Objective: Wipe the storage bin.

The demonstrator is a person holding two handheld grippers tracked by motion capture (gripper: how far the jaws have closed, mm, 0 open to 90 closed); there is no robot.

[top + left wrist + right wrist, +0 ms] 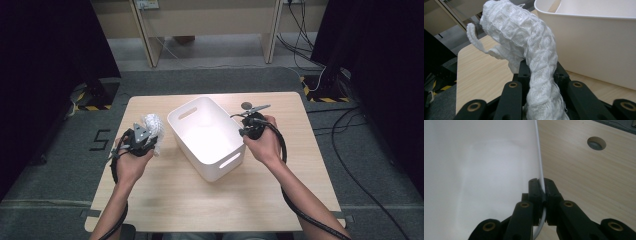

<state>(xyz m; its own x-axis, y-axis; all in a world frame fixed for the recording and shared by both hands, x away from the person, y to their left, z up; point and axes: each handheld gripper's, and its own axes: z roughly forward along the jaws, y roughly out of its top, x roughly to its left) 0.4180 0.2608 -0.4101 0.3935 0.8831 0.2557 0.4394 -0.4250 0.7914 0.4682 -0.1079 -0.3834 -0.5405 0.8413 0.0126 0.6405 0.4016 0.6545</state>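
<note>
A white plastic bin [186, 131] stands on the wooden table [200, 200], turned at an angle. My right gripper [244, 126] is shut on the bin's right rim [539, 167], one jaw inside the wall and one outside. My left gripper [145, 134] sits left of the bin and is shut on a white waffle-textured cloth [153, 125]. In the left gripper view the cloth [529, 45] rises from between the jaws and droops forward, with the bin's outer wall [594, 47] close on the right.
A round cable hole [246, 105] is set in the table behind the right gripper, seen as the hole [596, 143] in the right gripper view. Wooden desk legs and cables stand beyond the table's far edge. Black curtains flank both sides.
</note>
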